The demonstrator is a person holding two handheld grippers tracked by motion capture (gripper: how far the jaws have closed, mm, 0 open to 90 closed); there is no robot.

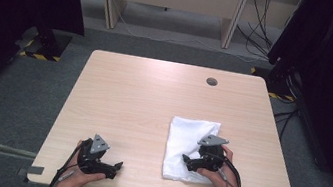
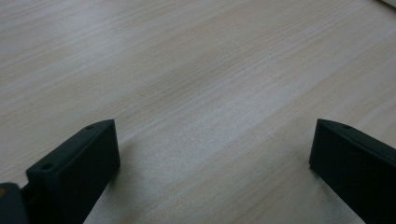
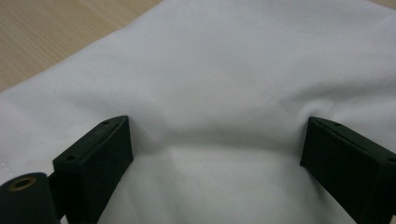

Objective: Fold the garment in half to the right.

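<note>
White cloth (image 3: 243,93) lies directly under my right tool (image 1: 188,161), jaws spread wide and pressing its surface; my left tool (image 1: 117,167), also open, rests well left of it on the table (image 1: 143,100).

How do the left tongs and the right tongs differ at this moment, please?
The right tongs rest on the white cloth, with fabric bunched between their jaws; the left tongs sit over bare wooden table, with nothing between theirs. In the high view, the right tongs point left across the cloth, while the left tongs point right, near the table's front edge. Both are open, black and hand-held.
</note>
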